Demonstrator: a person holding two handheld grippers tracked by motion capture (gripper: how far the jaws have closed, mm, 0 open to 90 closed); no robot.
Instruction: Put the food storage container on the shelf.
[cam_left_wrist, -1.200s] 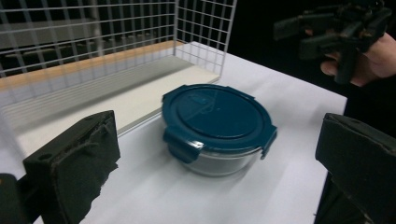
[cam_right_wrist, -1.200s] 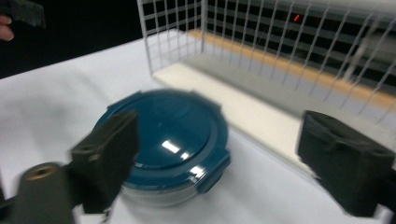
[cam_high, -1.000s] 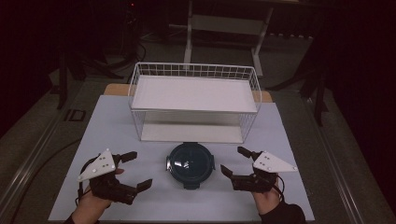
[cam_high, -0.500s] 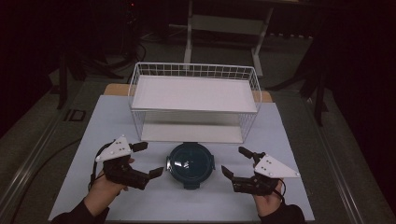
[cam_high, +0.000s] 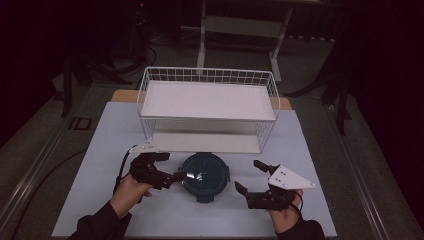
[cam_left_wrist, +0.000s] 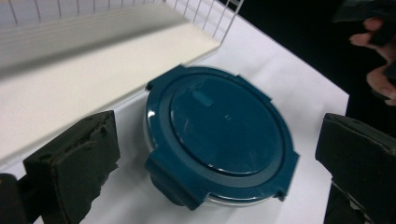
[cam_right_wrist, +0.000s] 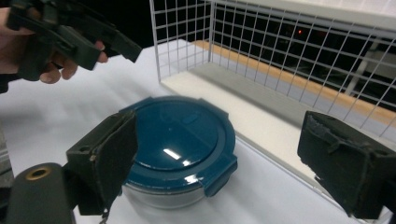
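The round clear container with a dark teal clip-on lid (cam_high: 204, 175) sits on the white bench (cam_high: 100, 150), centred just in front of the white wire two-tier shelf rack (cam_high: 207, 107) and apart from its lower board. Its lid is seated, with the clip tabs down. The left tongs (cam_high: 172, 167) are spread and stand at the container's left edge, one jaw on each side of the rim line, apparently placed for a grasp; the pads do not press on it. The right tongs (cam_high: 250, 177), also spread and holding nothing, wait near the container's right side. The rack's front wires stand close behind the container and limit clearance for any rearward approach.
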